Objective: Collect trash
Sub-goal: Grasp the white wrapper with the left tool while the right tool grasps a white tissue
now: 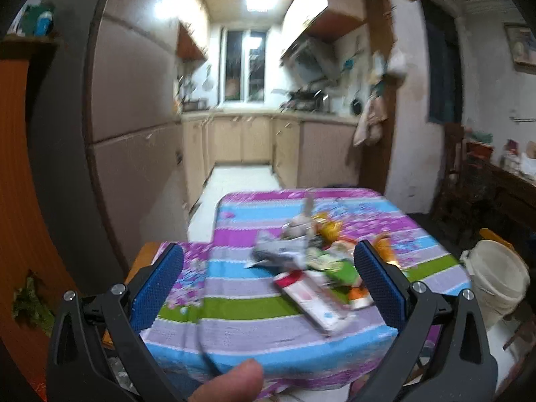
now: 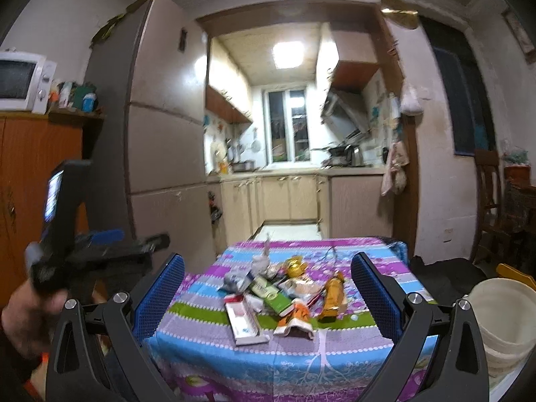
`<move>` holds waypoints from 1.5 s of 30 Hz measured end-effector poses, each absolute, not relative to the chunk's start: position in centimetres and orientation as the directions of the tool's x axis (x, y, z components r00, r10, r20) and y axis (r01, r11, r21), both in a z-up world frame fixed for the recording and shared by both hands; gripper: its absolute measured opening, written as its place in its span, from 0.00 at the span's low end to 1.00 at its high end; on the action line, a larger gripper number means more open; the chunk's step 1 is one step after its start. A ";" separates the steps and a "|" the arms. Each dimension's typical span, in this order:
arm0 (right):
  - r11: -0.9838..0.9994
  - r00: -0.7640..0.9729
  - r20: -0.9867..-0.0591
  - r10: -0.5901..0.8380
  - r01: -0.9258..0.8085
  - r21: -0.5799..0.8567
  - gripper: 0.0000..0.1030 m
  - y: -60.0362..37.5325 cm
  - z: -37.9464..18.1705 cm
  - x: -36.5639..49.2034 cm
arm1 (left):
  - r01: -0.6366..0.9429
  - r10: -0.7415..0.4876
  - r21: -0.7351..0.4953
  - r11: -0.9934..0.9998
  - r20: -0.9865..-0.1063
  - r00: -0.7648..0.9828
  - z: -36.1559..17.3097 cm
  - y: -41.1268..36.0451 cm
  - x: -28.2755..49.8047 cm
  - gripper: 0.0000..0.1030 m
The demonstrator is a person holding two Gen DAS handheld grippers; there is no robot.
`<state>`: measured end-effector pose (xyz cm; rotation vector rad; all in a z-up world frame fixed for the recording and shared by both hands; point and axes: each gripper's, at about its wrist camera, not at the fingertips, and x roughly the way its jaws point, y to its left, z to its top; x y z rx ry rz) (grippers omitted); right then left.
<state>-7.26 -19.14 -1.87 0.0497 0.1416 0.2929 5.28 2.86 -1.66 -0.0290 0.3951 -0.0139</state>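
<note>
A pile of trash (image 2: 281, 288) lies on a table with a striped purple, blue and green cloth (image 2: 207, 341): a white and red box (image 2: 243, 321), a green carton (image 2: 271, 293), an orange wrapper (image 2: 331, 296), crumpled paper. The same pile (image 1: 311, 261) shows blurred in the left wrist view. My left gripper (image 1: 268, 268) is open and empty, held above the table's near edge. My right gripper (image 2: 268, 279) is open and empty, further back from the table. The left gripper (image 2: 100, 244) also shows in the right wrist view, held in a hand.
A white bucket (image 2: 502, 321) stands on the floor right of the table; it also shows in the left wrist view (image 1: 499, 278). A fridge (image 2: 157, 127) and an orange cabinet (image 2: 30, 181) with a microwave (image 2: 23, 80) stand left. A wooden chair (image 2: 489, 197) is right. The kitchen lies beyond.
</note>
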 end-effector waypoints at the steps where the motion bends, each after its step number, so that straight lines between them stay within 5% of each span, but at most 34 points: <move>1: 0.949 0.937 -0.154 0.313 -0.306 0.071 0.96 -19.0 -2.2 -6.5 | -0.007 -0.015 -0.050 0.999 -0.413 0.911 -1.8 3.9 6.5 0.95; 5: 0.905 0.859 -0.288 0.424 -0.418 0.083 0.87 -17.7 -4.5 -2.4 | -0.038 -0.030 -0.122 0.992 -0.509 0.860 -3.8 7.3 11.0 0.95; 7: 0.882 0.806 -0.368 0.464 -0.461 0.102 0.66 -16.8 -6.0 0.4 | -0.051 -0.034 -0.137 0.989 -0.555 0.831 -5.4 8.3 13.1 0.95; 10: 0.860 0.738 -0.456 0.498 -0.488 0.149 0.52 -15.9 -8.2 4.7 | -0.055 -0.077 -0.187 0.981 -0.632 0.771 -8.2 9.5 16.0 0.88; 17: 0.840 0.667 -0.524 0.530 -0.496 0.218 0.52 -14.9 -10.5 11.7 | 0.012 -0.340 -0.422 0.907 -0.713 0.614 -13.1 9.1 22.4 0.84; 23: 0.832 0.641 -0.541 0.545 -0.494 0.252 0.55 -15.4 -11.5 13.5 | -0.062 -0.412 -0.522 0.851 -0.734 0.540 -15.2 7.7 27.2 0.85; 32: 0.828 0.647 -0.525 0.553 -0.498 0.258 0.59 -17.4 -10.6 12.7 | -0.148 -0.358 -0.496 0.856 -0.773 0.524 -16.0 7.1 29.5 0.94; 36: 0.830 0.664 -0.506 0.550 -0.501 0.246 0.68 -18.3 -9.5 12.9 | -0.230 -0.356 -0.535 0.813 -0.769 0.531 -16.5 8.7 29.2 0.94; 45: 0.807 0.657 -0.470 0.589 -0.506 0.305 0.68 -17.8 -7.4 18.7 | -0.172 -0.301 -0.454 0.874 -0.786 0.540 -15.1 8.0 29.8 0.94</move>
